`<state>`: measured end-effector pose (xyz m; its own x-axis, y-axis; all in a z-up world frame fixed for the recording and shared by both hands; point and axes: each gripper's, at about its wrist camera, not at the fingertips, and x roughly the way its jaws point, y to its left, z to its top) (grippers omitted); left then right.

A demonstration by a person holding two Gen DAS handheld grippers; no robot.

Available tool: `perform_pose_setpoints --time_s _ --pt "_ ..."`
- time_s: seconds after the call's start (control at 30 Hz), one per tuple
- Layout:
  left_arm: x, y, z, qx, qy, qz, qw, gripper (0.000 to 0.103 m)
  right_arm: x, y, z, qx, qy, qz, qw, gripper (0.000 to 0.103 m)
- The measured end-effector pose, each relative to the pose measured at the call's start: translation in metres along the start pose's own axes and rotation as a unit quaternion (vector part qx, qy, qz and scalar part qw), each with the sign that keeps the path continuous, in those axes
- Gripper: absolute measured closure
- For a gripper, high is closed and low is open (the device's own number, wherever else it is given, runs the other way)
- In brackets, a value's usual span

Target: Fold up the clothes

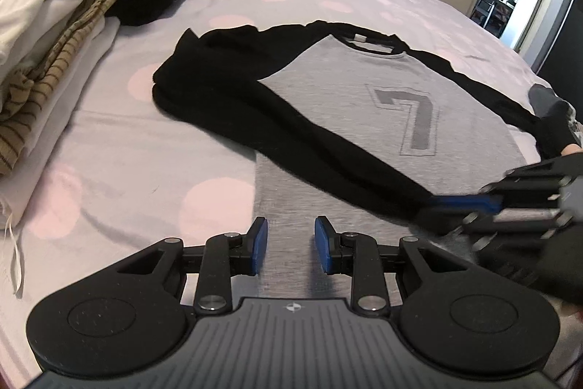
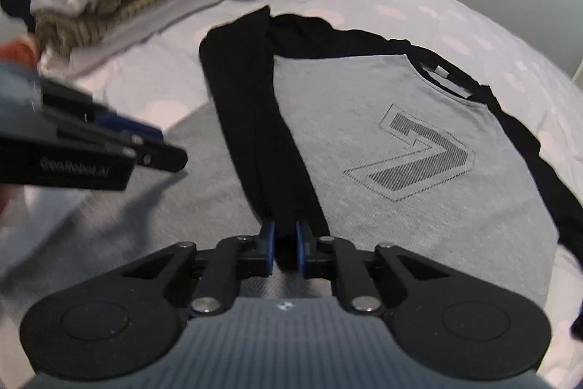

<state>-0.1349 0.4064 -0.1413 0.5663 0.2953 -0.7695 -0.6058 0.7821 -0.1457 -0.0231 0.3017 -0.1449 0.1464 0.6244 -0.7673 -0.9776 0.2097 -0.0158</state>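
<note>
The grey raglan shirt point(image 1: 364, 119) is spread face-up on the bed point(image 1: 109, 141), one black sleeve point(image 2: 262, 133) folded across it. The cuff is pinched by the right hand-held gripper point(image 2: 285, 248); the left hand-held gripper point(image 1: 290, 245) is held open, empty. Soft, limp jersey: seams and hem are best gripped.

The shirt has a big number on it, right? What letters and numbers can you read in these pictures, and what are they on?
"7" on the chest of the grey shirt.
"GeoRobot.AI", as best it reads through blur, on the side of the left gripper.
The white neck tag shows nothing readable.
The small round mark on each gripper body is a sign, not letters.
</note>
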Motion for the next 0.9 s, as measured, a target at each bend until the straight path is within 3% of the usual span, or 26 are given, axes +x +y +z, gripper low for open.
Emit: perform_pose_setpoints --time_s 0.2,0.3,0.43,0.6,0.77,0.9 --pt "0.006 -0.007 -0.002 0.028 -0.004 0.023 0.9993 0.070 -0.033 -0.026 0.045 0.061 -0.031 0.055 0.996 0.093" --pt "0.008 -0.006 -0.005 0.035 -0.007 0.025 0.9990 0.070 -0.053 -0.036 0.085 0.090 -0.052 0.078 0.991 0.093" --pt "0.002 0.002 -0.001 0.004 -0.023 0.016 0.9996 0.070 -0.080 -0.036 0.149 0.112 -0.083 0.091 0.986 0.094" --pt "-0.004 0.029 0.026 -0.061 -0.064 0.018 0.9959 0.065 -0.100 -0.012 0.239 0.074 -0.113 0.070 0.988 0.094" --pt "0.014 0.061 0.068 -0.134 -0.112 -0.023 0.9845 0.053 -0.098 0.002 0.302 0.048 -0.130 0.039 0.990 0.094" --pt "0.053 0.062 0.080 -0.138 -0.099 -0.036 0.9847 0.052 -0.093 -0.002 0.328 0.041 -0.143 0.022 0.989 0.094"
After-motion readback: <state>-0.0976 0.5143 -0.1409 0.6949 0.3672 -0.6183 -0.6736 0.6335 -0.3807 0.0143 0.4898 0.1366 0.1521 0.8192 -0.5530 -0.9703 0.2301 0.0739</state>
